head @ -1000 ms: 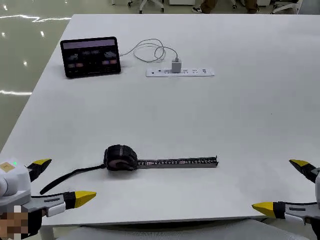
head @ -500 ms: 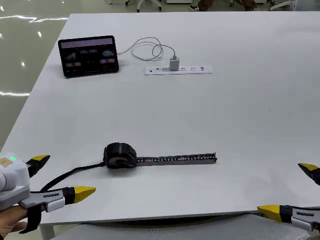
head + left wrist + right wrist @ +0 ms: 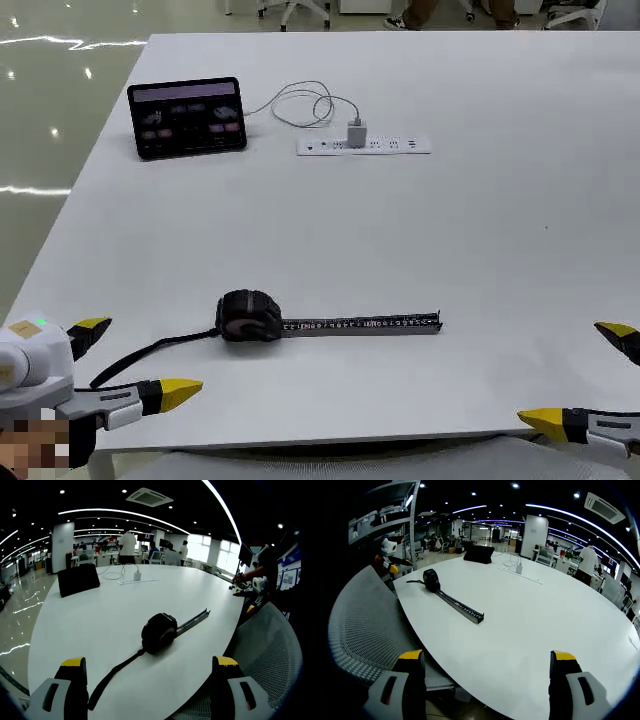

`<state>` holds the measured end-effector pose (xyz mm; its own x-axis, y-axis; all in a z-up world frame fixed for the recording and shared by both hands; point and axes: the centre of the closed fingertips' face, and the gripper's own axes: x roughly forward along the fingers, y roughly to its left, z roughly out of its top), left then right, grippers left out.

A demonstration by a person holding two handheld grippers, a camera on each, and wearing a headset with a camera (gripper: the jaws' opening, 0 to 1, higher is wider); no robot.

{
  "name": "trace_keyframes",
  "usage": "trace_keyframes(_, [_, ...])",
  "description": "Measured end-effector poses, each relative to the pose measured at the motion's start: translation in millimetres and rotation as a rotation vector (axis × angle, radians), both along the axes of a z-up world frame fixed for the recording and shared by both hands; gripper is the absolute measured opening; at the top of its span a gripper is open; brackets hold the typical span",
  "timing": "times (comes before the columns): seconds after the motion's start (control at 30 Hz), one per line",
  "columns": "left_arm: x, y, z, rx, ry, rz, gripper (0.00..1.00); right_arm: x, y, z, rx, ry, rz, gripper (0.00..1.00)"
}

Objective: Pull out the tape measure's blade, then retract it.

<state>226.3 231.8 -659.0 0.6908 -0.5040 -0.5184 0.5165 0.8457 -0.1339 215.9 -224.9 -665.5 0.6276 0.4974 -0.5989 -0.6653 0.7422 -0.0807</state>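
Note:
A black tape measure [image 3: 247,316] lies on the white table [image 3: 400,230], its blade [image 3: 362,323] drawn out to the right and a black wrist strap [image 3: 140,357] trailing left. In the left gripper view the case [image 3: 159,631] and the blade [image 3: 192,621] sit ahead of the jaws. In the right gripper view the case [image 3: 431,579] is far off and the blade [image 3: 460,605] points toward me. My left gripper [image 3: 140,360] is open at the near left edge, close to the strap. My right gripper [image 3: 590,375] is open at the near right edge, well clear of the blade tip.
A dark tablet [image 3: 188,117] stands at the far left of the table. A white power strip [image 3: 364,146] with a plugged charger and coiled cable [image 3: 305,102] lies behind the tape. A grey mesh chair back [image 3: 360,630] is at the near edge.
The tape measure has not moved on the table. Both grippers stay open at the near edge; the head view has shifted slightly.

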Motion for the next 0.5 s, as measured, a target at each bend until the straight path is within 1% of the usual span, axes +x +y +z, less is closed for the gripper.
trace_keyframes(0.13, [3.1,-1.5,-1.5,-0.004,0.008,0.014,1.00,4.3,7.2,-4.9,-0.016,0.006,0.022,0.99])
trace_keyframes(0.2, [6.1,-3.4,-2.9,-0.001,0.017,0.014,1.00,7.2,12.5,-4.0,-0.015,0.004,0.034,0.99])
trace_keyframes(0.3, [11.5,-6.2,0.2,0.009,0.012,0.009,1.00,10.9,15.4,-1.7,-0.012,-0.002,0.041,0.99])
trace_keyframes(0.37, [14.2,-8.0,3.3,0.000,0.006,0.010,1.00,11.6,15.5,-0.9,-0.012,-0.004,0.044,0.99])
trace_keyframes(0.43, [15.2,-9.2,3.8,0.001,0.005,0.009,1.00,12.0,15.1,-0.4,-0.010,-0.005,0.045,0.99])
trace_keyframes(0.5, [14.4,-10.6,2.5,-0.001,0.011,0.007,1.00,12.4,14.5,-1.4,-0.015,-0.002,0.050,0.99])
